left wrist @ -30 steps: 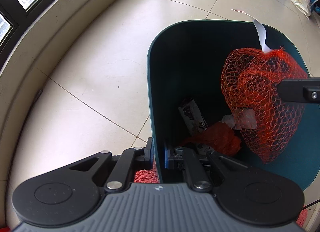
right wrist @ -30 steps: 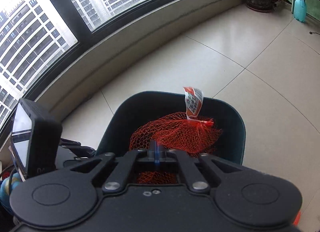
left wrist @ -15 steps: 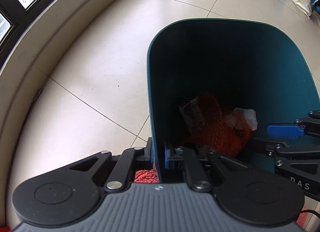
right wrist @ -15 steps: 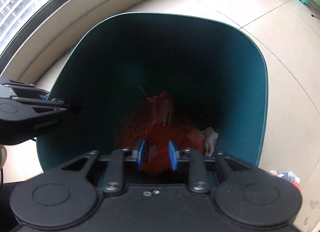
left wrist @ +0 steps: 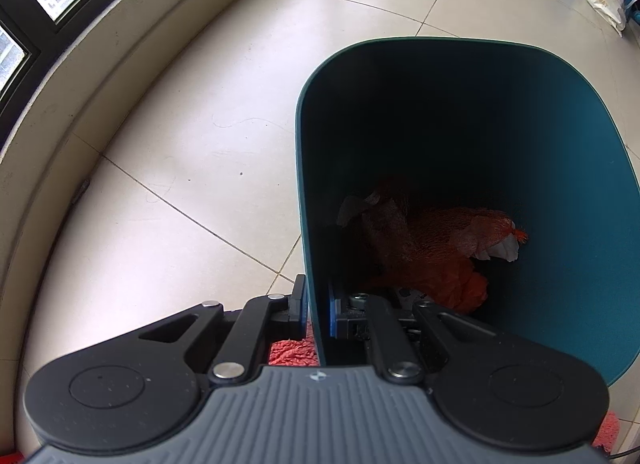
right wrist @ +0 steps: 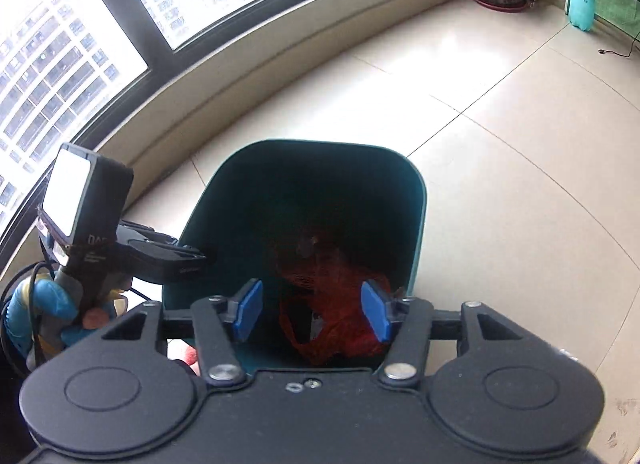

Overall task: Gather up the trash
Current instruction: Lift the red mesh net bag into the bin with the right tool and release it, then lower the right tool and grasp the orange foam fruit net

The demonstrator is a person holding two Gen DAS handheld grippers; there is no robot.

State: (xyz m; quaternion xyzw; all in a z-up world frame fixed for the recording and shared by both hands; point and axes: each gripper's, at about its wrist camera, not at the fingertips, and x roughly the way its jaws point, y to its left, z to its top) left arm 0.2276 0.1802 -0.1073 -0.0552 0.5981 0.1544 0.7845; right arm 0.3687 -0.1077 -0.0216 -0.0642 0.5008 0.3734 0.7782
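Left claw [left wrist: 316, 306]: pinched on the near wall of the teal bin [left wrist: 576, 167], likely steadying it for drops.
Right claw [right wrist: 312, 314]: spread wide, holding nothing, above the bin's mouth.
Red mesh bag [right wrist: 340, 304]: lay at the bottom, below and beyond both claws (with crumpled paper).

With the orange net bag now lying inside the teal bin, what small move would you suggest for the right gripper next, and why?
Probably lift the right gripper up and away from the teal bin. Its jaws stand open with nothing between them, and the orange net bag lies at the bottom among the other scraps, so that drop looks finished. The left gripper is shut on the bin wall, steadying it.
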